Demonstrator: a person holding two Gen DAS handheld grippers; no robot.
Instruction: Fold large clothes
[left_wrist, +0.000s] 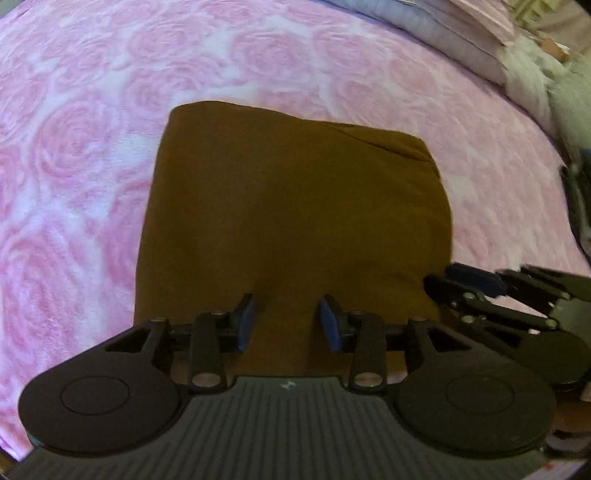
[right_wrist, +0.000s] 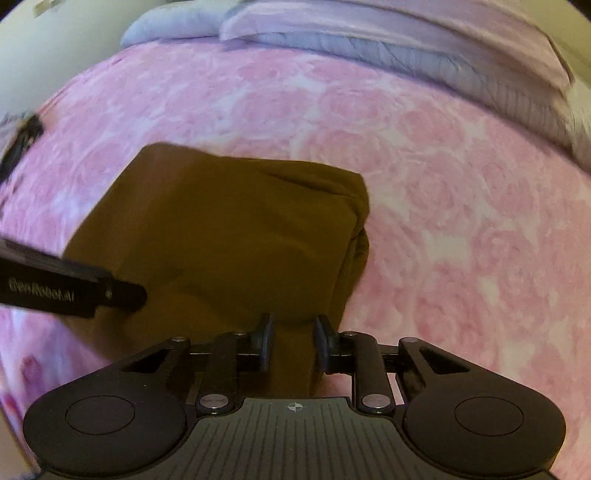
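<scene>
Pink rose-patterned bedding (left_wrist: 92, 155) fills the background, and the brown garment (left_wrist: 291, 221) lies on it folded into a thick rectangle.

From the left wrist, the left gripper (left_wrist: 288, 321) hangs over the garment's near edge at 6 o'clock, jaws part-open with brown cloth showing in the gap; no pad visibly presses on it, so I read it as holding nothing. At 3 o'clock the right gripper (left_wrist: 476, 284) sits at the garment's near corner, and pale pillows (left_wrist: 454, 33) lie at 1 o'clock.

From the right wrist, the right gripper (right_wrist: 293, 343) has its jaws narrowly parted over the garment's (right_wrist: 221, 229) near right edge, gripping nothing that I can see. The left gripper's body (right_wrist: 70, 288) crosses in at 9 o'clock (blurred), and a dark object (right_wrist: 22, 144) lies at 10 o'clock.

For a neat last fold, I judge both should pinch every layer at the near corners and lift together. The bulging right side could slip loose.
</scene>
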